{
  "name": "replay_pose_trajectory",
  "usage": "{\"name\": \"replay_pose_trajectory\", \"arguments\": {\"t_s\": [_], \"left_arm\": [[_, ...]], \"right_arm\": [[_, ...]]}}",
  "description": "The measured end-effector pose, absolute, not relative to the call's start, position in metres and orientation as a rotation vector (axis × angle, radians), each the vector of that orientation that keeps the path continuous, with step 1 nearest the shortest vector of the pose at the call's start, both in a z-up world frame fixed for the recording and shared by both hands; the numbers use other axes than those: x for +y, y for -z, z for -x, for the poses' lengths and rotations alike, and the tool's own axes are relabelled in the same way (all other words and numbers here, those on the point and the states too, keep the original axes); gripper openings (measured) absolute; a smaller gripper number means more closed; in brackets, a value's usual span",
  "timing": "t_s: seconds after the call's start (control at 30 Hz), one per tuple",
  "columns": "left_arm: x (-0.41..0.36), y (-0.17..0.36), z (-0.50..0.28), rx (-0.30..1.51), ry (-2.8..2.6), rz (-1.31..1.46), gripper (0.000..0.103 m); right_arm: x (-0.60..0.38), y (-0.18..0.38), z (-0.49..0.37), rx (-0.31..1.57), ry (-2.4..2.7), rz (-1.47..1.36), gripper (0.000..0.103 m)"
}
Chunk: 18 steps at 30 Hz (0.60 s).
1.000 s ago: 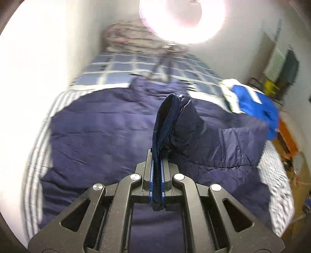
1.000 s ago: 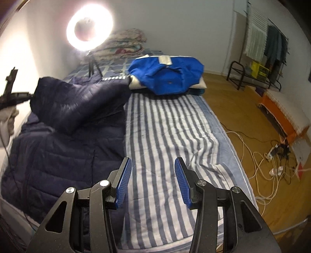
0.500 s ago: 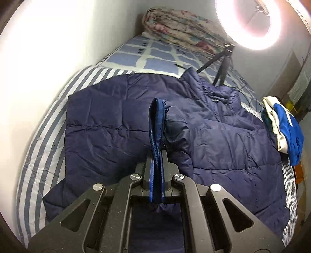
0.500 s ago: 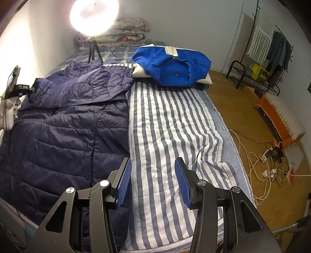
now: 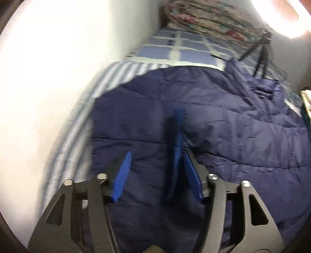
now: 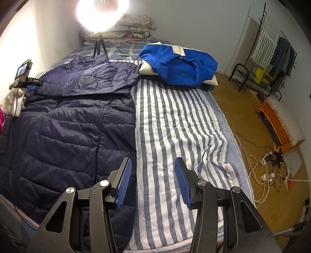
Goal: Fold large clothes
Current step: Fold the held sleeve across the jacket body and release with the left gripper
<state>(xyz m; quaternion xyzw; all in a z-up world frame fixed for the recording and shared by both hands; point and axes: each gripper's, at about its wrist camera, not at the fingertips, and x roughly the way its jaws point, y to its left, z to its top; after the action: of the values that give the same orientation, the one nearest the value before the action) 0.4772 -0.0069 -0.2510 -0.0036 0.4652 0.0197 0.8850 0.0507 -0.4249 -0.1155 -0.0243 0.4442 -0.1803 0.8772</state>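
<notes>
The left claw (image 5: 155,171) points steeply down at the navy puffer jacket (image 5: 223,124), which lies spread over the striped bedspread (image 6: 175,124) on the bed. Its jaws are opening: a bright-blue cuff edge (image 5: 178,136) stands upright between them, close against the pad at the 3 o'clock side and clear of the other pad, so the fabric is no longer pinched. This view is smeared by motion blur.

The right claw (image 6: 153,175) also tilts downward, its jaws moderately apart with nothing between them, above the jacket's straight edge where it meets the bare stripes. From this view the jacket fills the 9 o'clock half of the bed, one sleeve folded across its upper part. A folded blue garment (image 6: 178,64) lies at 12 o'clock, and a ring light (image 6: 102,13) glares at 11 o'clock.
</notes>
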Motion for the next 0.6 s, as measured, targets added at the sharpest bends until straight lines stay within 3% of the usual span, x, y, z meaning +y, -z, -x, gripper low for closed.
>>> {"name": "replay_pose_trajectory", "arguments": {"t_s": [0.4, 0.5, 0.6], "left_arm": [[0.062, 0.168, -0.366, 0.916, 0.123, 0.086, 0.064], [0.079, 0.152, -0.317, 0.917, 0.154, 0.096, 0.068], [0.09, 0.149, -0.267, 0.945, 0.184, 0.076, 0.069]], "right_arm": [[-0.423, 0.117, -0.049, 0.858, 0.287, 0.006, 0.045], [-0.425, 0.128, -0.043, 0.855, 0.263, 0.004, 0.059], [-0.427, 0.139, -0.035, 0.867, 0.221, -0.003, 0.059]]}}
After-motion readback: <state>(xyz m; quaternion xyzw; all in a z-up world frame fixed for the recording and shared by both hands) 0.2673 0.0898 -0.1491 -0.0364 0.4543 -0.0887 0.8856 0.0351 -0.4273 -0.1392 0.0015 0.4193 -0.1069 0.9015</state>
